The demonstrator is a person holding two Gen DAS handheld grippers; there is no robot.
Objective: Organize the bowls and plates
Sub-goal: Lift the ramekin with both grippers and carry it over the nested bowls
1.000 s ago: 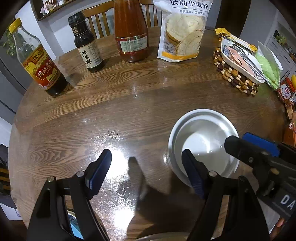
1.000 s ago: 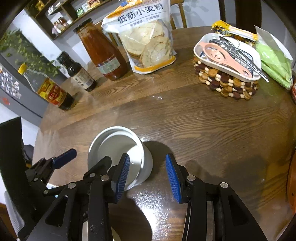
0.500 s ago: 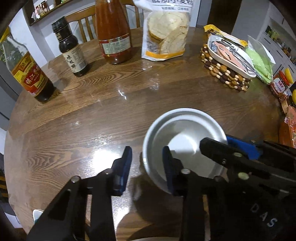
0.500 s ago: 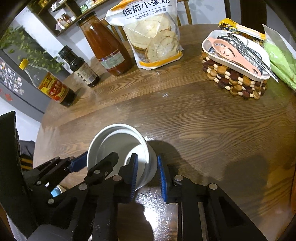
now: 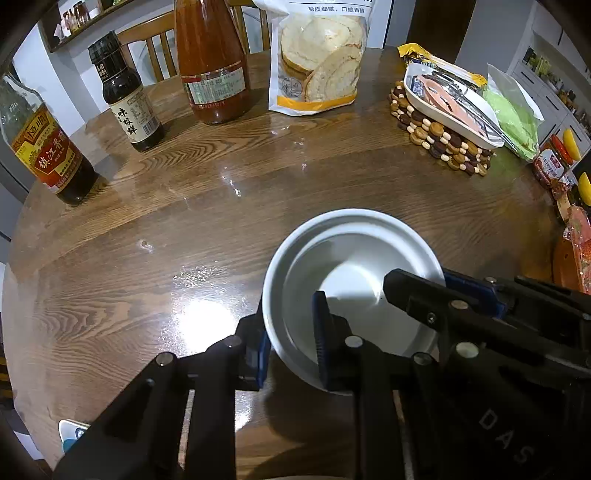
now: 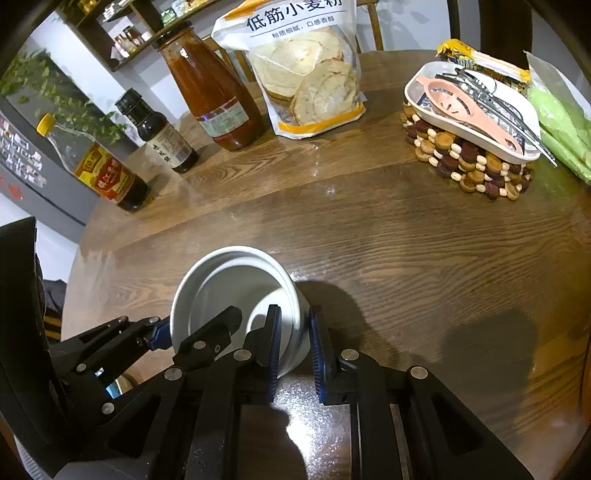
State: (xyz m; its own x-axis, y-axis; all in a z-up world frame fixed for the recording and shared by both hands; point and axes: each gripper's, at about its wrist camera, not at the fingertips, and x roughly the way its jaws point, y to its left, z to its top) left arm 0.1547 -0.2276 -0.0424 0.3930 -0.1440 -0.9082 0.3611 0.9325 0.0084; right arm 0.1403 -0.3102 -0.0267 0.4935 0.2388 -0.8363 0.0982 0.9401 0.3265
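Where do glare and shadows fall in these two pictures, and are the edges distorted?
Left wrist view: bright glare on the table beside the bowl; fisheye bends the bottles at the edges. Right wrist view: dark shadows right of the bowl; glare between the right gripper fingers.

A round wooden table [image 5: 332,177] gleams under overhead light, chair [image 5: 155,48] and wall shelf [image 6: 122,33] behind

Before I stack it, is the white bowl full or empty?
Empty: the white bowl shows only its bare white inside, while the left claw and right claw each pinch its rim.
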